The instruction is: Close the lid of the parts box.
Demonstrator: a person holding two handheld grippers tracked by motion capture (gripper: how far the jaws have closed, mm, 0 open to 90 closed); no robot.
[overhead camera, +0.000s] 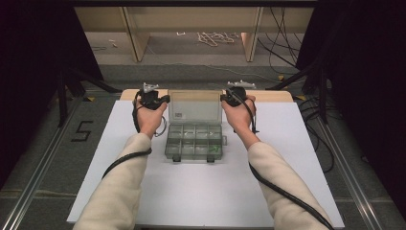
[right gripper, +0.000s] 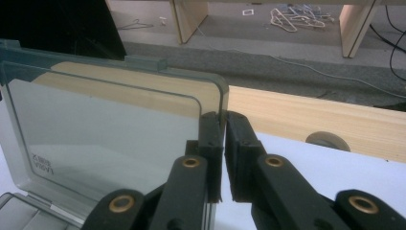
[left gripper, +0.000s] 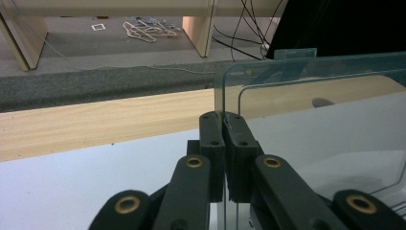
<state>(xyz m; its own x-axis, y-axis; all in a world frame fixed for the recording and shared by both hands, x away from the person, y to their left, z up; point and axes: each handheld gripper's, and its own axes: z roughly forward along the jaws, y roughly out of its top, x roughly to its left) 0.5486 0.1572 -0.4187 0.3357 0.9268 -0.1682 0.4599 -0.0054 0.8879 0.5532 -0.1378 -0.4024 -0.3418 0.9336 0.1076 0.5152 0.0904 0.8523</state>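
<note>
While the clear lid (overhead camera: 195,104) stands upright, left gripper (left gripper: 225,125) fingers clamped on its edge, right gripper (right gripper: 223,123) fingers clamped on the opposite edge

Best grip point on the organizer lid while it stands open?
Its side edges near the top corners, one hand-held gripper from each side. The clear lid stands upright as a thin panel, so jaws pinch across its thickness. The left gripper and right gripper hold it that way now.

Person in cream long sleeves (overhead camera: 115,191); left gripper (overhead camera: 166,99) and right gripper (overhead camera: 222,97) were black, each topped by a grey three-cornered plate, trailing a black cable; jaw links bore brass-coloured rivets and small dark screws
</note>
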